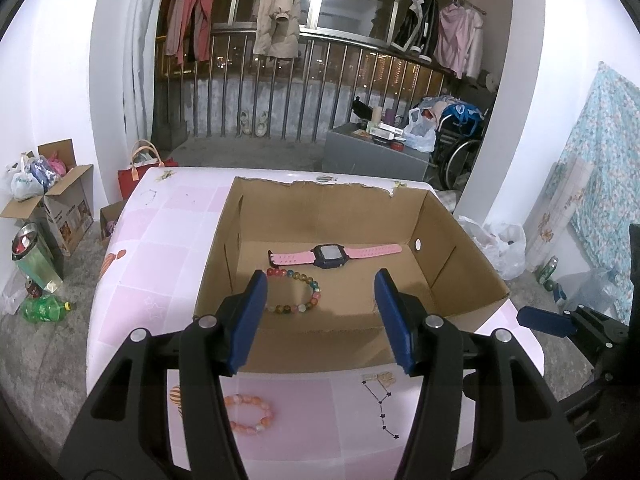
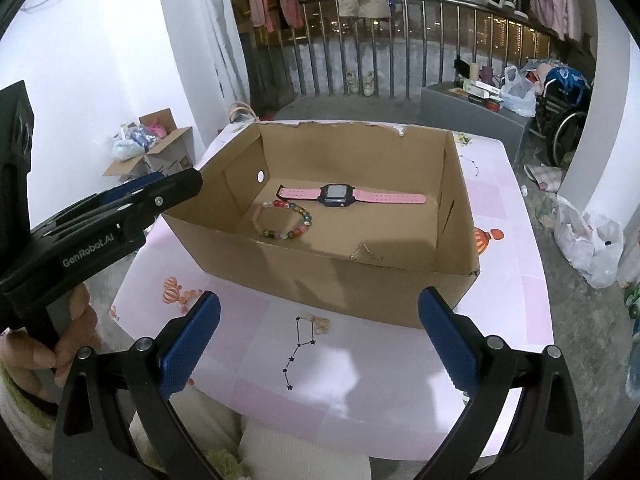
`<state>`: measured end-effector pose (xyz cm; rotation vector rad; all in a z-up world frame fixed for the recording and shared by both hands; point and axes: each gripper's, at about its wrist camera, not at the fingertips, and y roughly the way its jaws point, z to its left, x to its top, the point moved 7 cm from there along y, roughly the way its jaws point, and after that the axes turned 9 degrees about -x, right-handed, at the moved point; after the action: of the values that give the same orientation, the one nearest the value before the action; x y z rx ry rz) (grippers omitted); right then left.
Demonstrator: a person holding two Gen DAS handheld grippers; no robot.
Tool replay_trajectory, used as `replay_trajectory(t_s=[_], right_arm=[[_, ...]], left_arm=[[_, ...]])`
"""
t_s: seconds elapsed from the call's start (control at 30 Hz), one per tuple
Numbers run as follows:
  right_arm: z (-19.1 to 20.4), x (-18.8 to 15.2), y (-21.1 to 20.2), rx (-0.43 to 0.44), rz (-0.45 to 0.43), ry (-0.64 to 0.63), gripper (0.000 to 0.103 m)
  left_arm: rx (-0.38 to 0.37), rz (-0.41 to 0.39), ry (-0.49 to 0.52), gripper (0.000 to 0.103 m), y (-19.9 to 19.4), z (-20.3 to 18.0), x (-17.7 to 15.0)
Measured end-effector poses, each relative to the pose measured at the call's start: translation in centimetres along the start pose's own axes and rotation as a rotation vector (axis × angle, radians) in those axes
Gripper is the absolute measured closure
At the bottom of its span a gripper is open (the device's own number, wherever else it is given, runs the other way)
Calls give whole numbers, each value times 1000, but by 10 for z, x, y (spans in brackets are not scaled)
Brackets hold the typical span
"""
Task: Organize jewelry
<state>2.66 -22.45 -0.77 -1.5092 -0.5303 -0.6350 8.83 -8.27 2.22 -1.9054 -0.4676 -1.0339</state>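
Note:
An open cardboard box (image 1: pixel 460 256) (image 2: pixel 452 280) stands on the pink table. In it lie a pink-strapped watch (image 1: pixel 330 256) (image 2: pixel 338 194), a multicoloured bead bracelet (image 1: pixel 308 294) (image 2: pixel 298 220) and a thin gold chain (image 2: pixel 366 254). An orange-pink bead bracelet (image 1: pixel 250 414) lies on the table in front of the box, below my left gripper (image 1: pixel 320 320), which is open and empty over the box's near wall. A small gold piece (image 2: pixel 318 322) (image 1: pixel 382 378) lies on the table ahead of my right gripper (image 2: pixel 320 340), open and empty.
The table (image 1: pixel 152 240) (image 2: pixel 520 208) has a rounded edge with bare floor around it. Cardboard boxes (image 1: pixel 64 200), bags and bottles lie on the floor at left. A grey cabinet (image 1: pixel 376 152) and wheelchair stand behind.

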Motion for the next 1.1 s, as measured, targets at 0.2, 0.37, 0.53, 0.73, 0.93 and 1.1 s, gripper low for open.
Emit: replay_trajectory(t_s=[0.2, 0.37, 0.53, 0.73, 0.93, 1.1], right_arm=[[-2, -2, 4, 15, 13, 22, 7], [-6, -3, 6, 34, 27, 48, 7], [-6, -4, 8, 45, 29, 60, 7], [-3, -3, 9, 49, 23, 50, 7], [-1, -4, 11, 56, 24, 46, 7], [-1, -5, 15, 60, 30, 46, 7]], left_arm=[[0, 1, -1, 50, -1, 1, 0], [3, 2, -1, 50, 1, 1, -1], [3, 3, -1, 50, 1, 1, 0], [6, 7, -1, 50, 3, 2, -2], [9, 8, 2, 50, 4, 4, -5], [9, 17, 6, 50, 9, 8, -14]])
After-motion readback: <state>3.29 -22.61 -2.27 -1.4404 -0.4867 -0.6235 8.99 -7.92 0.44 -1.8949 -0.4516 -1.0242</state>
